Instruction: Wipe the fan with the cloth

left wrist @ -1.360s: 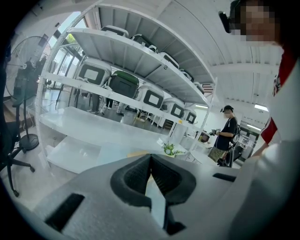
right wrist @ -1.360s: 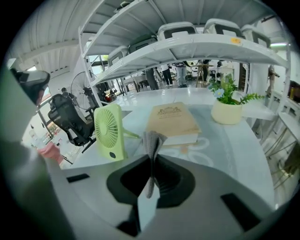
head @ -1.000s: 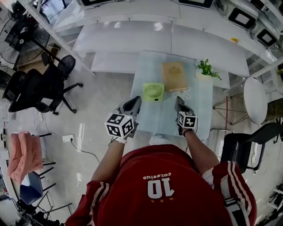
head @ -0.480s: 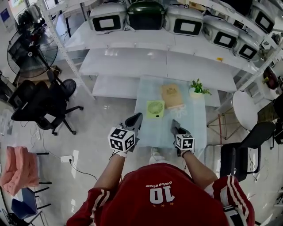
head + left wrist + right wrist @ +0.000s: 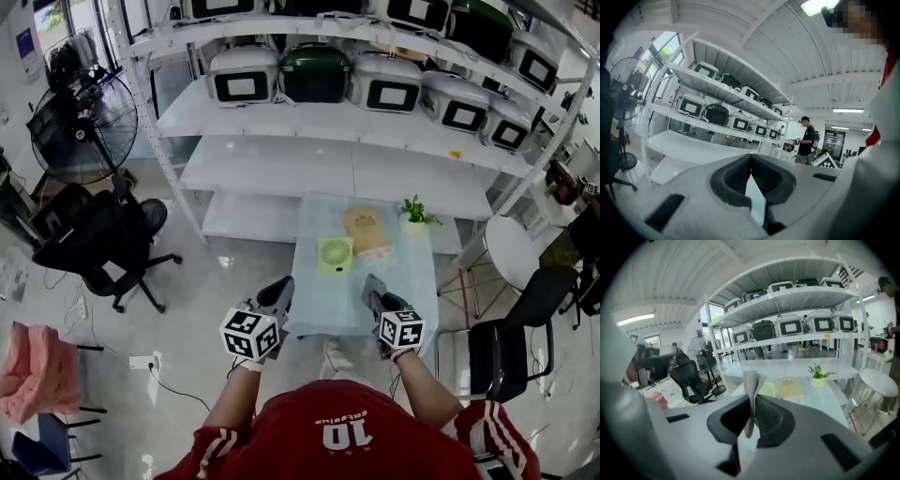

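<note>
A small green fan (image 5: 335,254) lies on the pale glass table (image 5: 317,314), and shows again past the jaws as the fan (image 5: 766,389). My right gripper (image 5: 369,284) hangs over the table's near edge, well short of the fan. It is shut on a strip of grey cloth (image 5: 751,380) that sticks up between the closed jaws of the right gripper (image 5: 753,398). My left gripper (image 5: 281,287) hovers at the table's near left corner. The jaws of the left gripper (image 5: 751,157) meet with nothing between them.
A tan flat pad (image 5: 366,231) and a small potted plant (image 5: 413,215) sit at the table's far end. White shelves with several boxy appliances (image 5: 309,70) stand behind. A pedestal fan (image 5: 84,117) and an office chair (image 5: 103,239) are left, a black chair (image 5: 525,319) right.
The view has pulled back and tilted up, so the table looks smaller and farther. Both grippers have drawn back to the table's near edge. Their jaws stay as they were.
</note>
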